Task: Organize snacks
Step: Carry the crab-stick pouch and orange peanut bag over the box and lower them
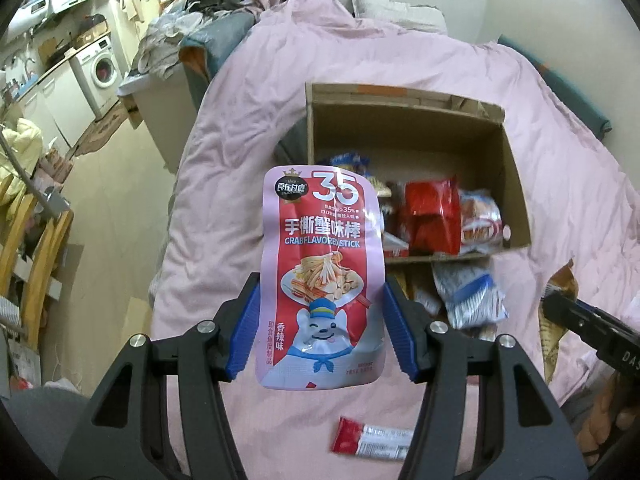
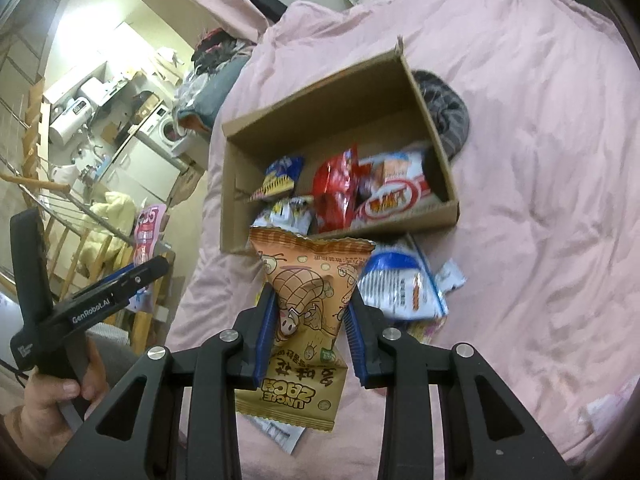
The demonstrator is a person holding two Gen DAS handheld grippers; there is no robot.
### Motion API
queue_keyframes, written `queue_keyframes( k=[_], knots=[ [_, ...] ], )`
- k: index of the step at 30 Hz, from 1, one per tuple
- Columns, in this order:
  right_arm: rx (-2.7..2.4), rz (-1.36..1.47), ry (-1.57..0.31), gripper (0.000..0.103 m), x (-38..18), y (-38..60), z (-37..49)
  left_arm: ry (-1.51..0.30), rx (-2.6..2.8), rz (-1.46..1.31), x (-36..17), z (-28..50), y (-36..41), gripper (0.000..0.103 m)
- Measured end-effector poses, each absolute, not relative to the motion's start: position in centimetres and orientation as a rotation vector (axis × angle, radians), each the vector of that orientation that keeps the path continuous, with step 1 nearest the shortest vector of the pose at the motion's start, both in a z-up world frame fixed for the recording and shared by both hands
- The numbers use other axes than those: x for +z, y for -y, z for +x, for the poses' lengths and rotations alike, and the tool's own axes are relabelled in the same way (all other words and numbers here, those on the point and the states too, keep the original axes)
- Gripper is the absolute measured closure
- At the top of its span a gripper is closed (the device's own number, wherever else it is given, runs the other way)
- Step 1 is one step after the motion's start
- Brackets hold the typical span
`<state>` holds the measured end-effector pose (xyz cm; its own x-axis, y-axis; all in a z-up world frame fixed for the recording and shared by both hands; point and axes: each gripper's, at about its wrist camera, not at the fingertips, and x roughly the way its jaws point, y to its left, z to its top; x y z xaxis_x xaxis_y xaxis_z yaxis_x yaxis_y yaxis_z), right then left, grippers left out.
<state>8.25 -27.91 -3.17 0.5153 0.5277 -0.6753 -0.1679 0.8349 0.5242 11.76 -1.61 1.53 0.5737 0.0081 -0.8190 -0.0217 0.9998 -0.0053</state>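
Observation:
My left gripper point(image 1: 322, 308) is shut on a pink and red crab-stick pouch point(image 1: 322, 264), held upright above the pink bedcover, short of the cardboard box point(image 1: 516, 184). My right gripper point(image 2: 310, 312) is shut on an orange Uncle Zach peanut bag point(image 2: 308, 312), held upside down in front of the box point(image 2: 230, 184). The box lies open on the bed and holds a red bag point(image 2: 334, 192), a blue-yellow bag point(image 2: 280, 178) and a red-white pack point(image 2: 394, 196). The left gripper with its pouch point(image 2: 148, 232) shows at the left of the right wrist view.
Blue-white packets point(image 1: 470, 296) lie on the pink cover point(image 2: 540, 160) just before the box. A red-white stick pack point(image 1: 372, 438) lies near me. A grey striped cloth point(image 2: 444, 108) sits behind the box. The bed's left edge drops to the floor point(image 1: 112, 208).

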Motion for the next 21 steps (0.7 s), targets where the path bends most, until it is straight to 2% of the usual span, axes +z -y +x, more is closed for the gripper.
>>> queue_keyframes(
  k=[21],
  knots=[
    [0.377,0.394,-0.896,0.069,-2.8,27.9,18.0,-0.937,-0.032,0.008,0.2,21.1,4.1,0.049]
  ],
)
